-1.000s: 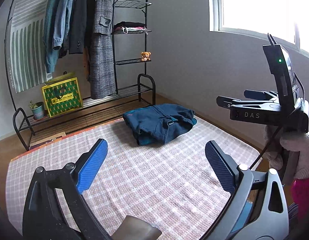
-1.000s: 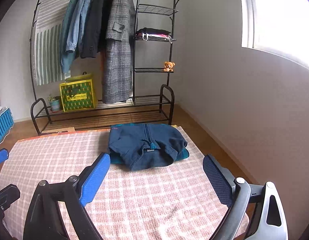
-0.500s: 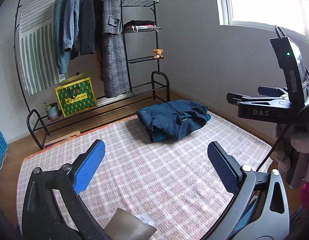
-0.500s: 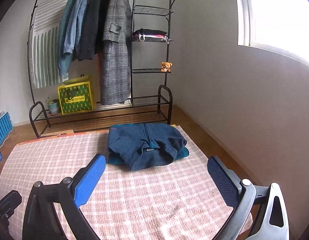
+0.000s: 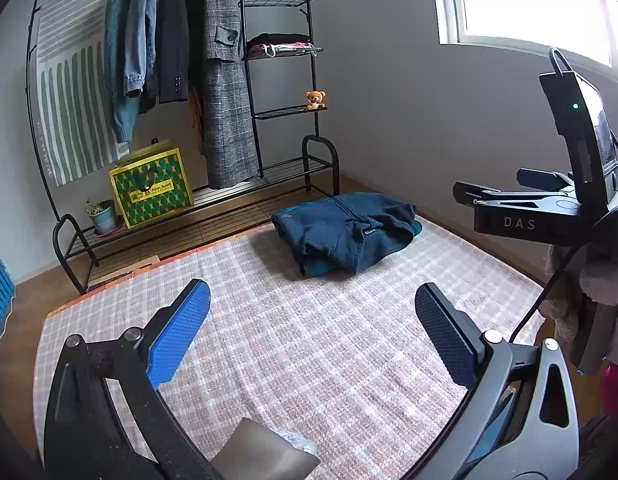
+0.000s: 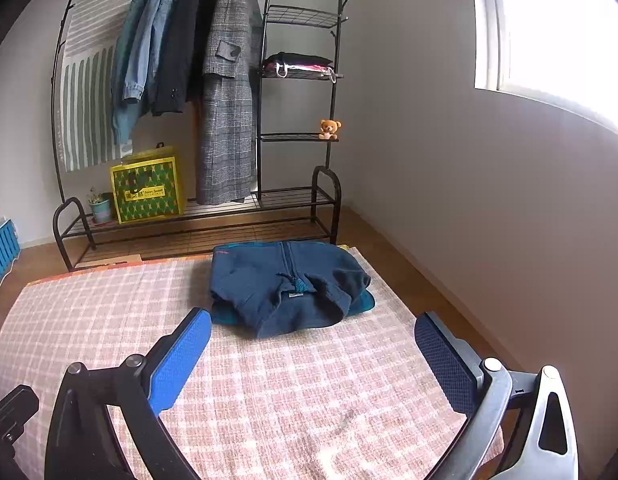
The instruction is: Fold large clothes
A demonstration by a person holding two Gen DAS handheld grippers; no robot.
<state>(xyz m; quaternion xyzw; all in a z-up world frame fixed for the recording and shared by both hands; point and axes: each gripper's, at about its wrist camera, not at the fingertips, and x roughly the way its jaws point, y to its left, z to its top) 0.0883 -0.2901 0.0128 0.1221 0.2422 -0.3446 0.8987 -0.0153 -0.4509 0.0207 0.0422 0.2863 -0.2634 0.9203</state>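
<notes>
On the far end of the pink checked woven mat [image 6: 269,400], one folded navy fleece jacket [image 6: 289,284] is lying in a compact bundle, its place on the mat the same as a second ago. Both views are now sitting a little higher and farther back than a second ago, showing more mat. Two tongs are hovering above the mat: the left tongs [image 5: 309,328] and the right tongs [image 6: 311,354], each with blue pads spread wide apart, holding nothing, well short of the jacket. Behind, one black metal clothes rack [image 6: 265,128] is carrying four hanging coats, one small teddy bear [image 6: 330,129] and one green-and-yellow patterned bag [image 6: 147,190].
</notes>
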